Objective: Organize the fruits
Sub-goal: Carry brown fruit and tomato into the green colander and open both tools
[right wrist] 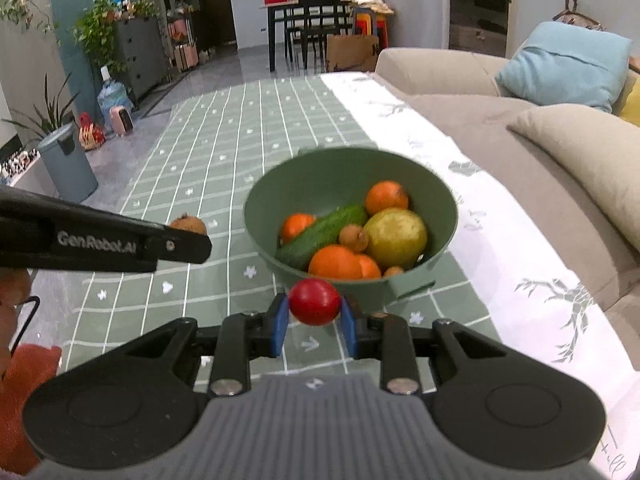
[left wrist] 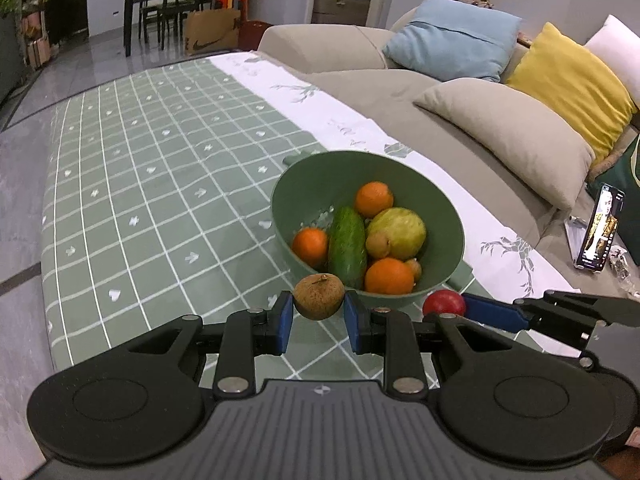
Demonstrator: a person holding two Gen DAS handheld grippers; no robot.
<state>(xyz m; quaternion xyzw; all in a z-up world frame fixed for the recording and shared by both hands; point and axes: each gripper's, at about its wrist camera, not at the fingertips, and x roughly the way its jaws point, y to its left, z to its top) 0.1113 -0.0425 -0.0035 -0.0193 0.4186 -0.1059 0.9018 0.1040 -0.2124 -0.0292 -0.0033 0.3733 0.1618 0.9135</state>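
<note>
A brown, rough-skinned fruit [left wrist: 319,297], possibly a kiwi, is clamped in the left tool [left wrist: 318,316], which is pitched downward above the table [left wrist: 160,184]. A red fruit [right wrist: 315,301] is clamped likewise in the right tool [right wrist: 314,320], just before the green bowl [right wrist: 320,168] of oranges [right wrist: 386,197], a cucumber [right wrist: 320,236] and a guava [right wrist: 396,236].

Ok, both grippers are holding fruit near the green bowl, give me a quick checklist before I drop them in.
1. Left gripper clamped on the brown fruit: ok.
2. Right gripper clamped on the red fruit: ok.
3. Green bowl upright on the checked tablecloth: ok.
4. Room in the bowl: ok, bare floor at the back-left, beyond the cucumber and oranges.
5. Fruits lifted above the bowl rim: cannot tell.
6. Grippers apart from each other: ok.
</note>
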